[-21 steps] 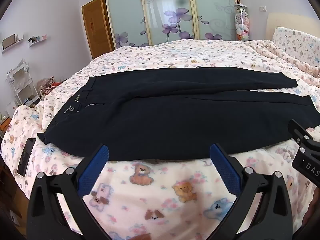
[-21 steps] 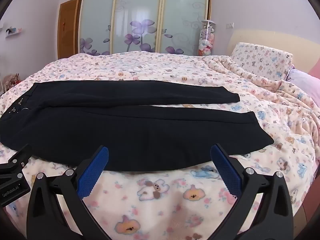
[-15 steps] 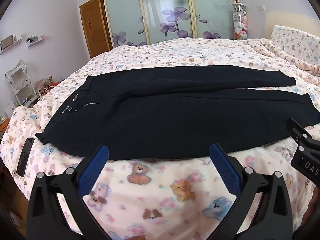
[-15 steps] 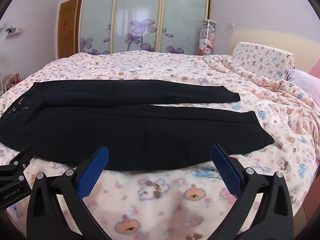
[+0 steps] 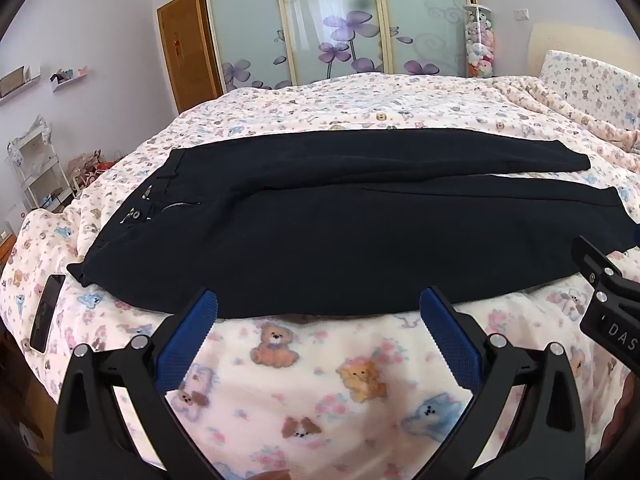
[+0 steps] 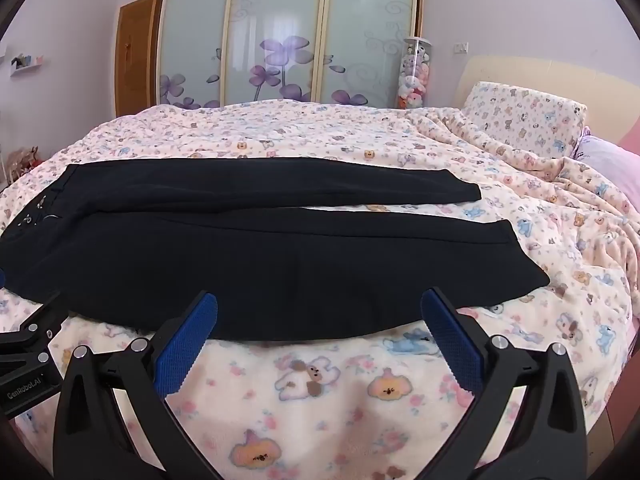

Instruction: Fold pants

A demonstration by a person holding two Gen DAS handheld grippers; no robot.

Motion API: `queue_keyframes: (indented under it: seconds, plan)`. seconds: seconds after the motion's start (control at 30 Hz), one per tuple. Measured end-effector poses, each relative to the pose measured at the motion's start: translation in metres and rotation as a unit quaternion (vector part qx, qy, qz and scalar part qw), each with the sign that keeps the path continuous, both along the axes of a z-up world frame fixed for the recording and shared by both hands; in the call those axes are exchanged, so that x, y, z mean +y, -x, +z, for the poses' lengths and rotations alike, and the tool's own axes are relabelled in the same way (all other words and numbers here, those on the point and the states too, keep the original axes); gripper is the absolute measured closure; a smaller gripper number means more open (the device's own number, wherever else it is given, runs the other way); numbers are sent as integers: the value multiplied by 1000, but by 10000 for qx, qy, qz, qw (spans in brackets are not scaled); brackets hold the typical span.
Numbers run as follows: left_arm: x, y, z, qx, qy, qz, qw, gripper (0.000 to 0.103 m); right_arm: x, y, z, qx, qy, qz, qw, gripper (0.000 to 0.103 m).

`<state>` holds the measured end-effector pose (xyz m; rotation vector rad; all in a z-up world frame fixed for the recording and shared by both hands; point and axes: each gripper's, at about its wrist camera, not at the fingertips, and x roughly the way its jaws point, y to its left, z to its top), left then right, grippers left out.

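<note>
Now | pants (image 5: 340, 240) near-edge free | left claw (image 5: 318, 312), right claw (image 6: 320, 314) agape above bedspread (image 5: 320, 380)

Bear-print bed (image 5: 320, 380) carries flat dark pants (image 5: 340, 240) and a phone (image 5: 47, 307).

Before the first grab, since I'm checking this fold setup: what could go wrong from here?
The dark navy pants lie on a soft fleece teddy-bear blanket; the open left gripper or right gripper could pinch blanket along with the hem. The two legs are splayed apart, so a fold may come out uneven. A black phone lies near the bed's edge and might slide off.
</note>
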<state>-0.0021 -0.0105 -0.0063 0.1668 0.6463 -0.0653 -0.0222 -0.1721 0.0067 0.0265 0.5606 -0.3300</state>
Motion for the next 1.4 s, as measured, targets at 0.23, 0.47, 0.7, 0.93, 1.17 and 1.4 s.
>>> queue_keyframes:
  seconds: [0.23,0.47,0.7,0.93,1.17,1.4]
  plan:
    - [-1,0,0,17,1,6,10000,2,0,0,-1,7,-6,0,10000,1]
    - [-1,0,-1,25,9,-1,10000,2,-1,-1,-2,17,-12,1,10000,1]
    - [-1,0,-1,35,13,-1,10000,2,-1,-1,-2,30,-16,0,10000,1]
    - [-11,5,-7,48,10,-50,10000,2,0,-2,-6,36,-25,3,10000,1]
    - [-12,4,-7,64,15,-60,10000,2,2,0,-9,48,-30,2,10000,1]
    - [-11,4,-6,70,18,-60,10000,2,1,-2,-7,56,-38,-1,10000,1]
